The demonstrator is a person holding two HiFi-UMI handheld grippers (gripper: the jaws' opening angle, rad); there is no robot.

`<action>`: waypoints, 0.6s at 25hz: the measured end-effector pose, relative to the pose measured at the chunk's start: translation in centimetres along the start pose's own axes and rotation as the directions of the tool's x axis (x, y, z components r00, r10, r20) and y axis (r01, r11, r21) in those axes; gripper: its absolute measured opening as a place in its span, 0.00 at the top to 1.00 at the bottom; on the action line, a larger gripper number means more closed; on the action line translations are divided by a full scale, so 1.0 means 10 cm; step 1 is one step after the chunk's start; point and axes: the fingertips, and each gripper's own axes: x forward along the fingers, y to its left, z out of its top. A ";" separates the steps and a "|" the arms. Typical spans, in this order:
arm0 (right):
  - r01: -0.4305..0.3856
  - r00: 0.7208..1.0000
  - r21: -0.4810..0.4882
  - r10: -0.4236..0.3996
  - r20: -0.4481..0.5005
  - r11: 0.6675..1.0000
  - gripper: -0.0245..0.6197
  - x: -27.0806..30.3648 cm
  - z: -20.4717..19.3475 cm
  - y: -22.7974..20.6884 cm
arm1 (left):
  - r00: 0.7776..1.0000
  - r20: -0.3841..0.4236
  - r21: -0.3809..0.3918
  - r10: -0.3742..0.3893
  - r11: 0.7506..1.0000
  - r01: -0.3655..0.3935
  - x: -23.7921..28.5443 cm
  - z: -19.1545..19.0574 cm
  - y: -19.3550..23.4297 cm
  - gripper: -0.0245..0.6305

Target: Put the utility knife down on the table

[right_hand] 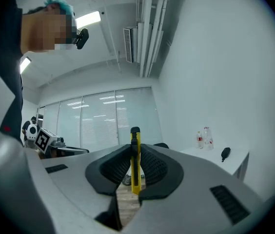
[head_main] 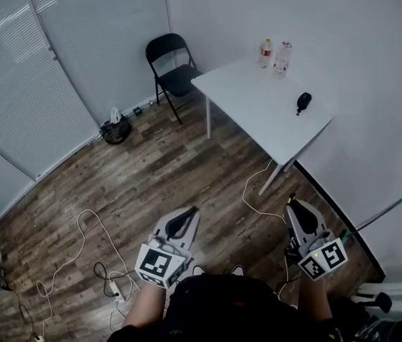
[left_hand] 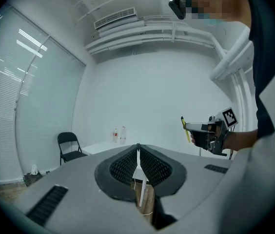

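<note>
Two grippers are in hand, and the person stands on the wood floor well apart from the table. Items are noted left to right.

Cables [head_main: 80,237] trail across the floor at the left and are a trip risk on any walk forward. A black chair [head_main: 174,66] stands by the wall, near the table's left corner. The left gripper [head_main: 191,214] is held low in front of the body. Its jaws are pressed together with nothing gripped between them, and in my judgement it has no part in this step.

The table [head_main: 251,102] is white and mostly bare. Two bottles [head_main: 275,55] stand at its far corner, and a small black object [head_main: 303,102] lies near the wall-side edge. The right gripper [head_main: 293,205] is clamped on the knife [right_hand: 135,162]. The knife is yellow and stands upright between the pads, its top end poking out beyond the jaw tips. I cannot tell whether the blade is out.

Finding: the knife is in the air and not yet near the table, so the task is at its start.

Recommendation: step round the cables and bring the right gripper over the bare middle of the table, clear of the bottles and the black object. Tilt until the knife lies flat and touches the top, then part the jaws and lift straight away. Releasing from height risks a bounce or a slide off the edge.
</note>
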 end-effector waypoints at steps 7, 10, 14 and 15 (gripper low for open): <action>0.016 1.000 0.019 -0.016 -0.012 1.000 0.85 0.34 -0.10 0.27 | 1.000 0.000 -0.019 0.014 1.000 -0.014 -0.26 -0.05 0.42 0.91; 0.027 1.000 0.020 -0.026 -0.015 0.999 0.85 0.46 -0.19 0.43 | 0.999 -0.018 -0.053 0.031 0.998 -0.031 -0.39 -0.16 0.65 0.91; 0.046 0.998 0.029 -0.045 -0.050 0.998 0.85 0.54 -0.35 0.50 | 0.999 -0.043 -0.073 0.013 0.997 -0.016 -0.42 -0.33 0.81 0.91; 0.050 0.997 0.036 -0.047 -0.060 0.998 0.85 0.55 -0.39 0.50 | 0.999 -0.046 -0.077 0.010 0.997 -0.013 -0.42 -0.36 0.84 0.91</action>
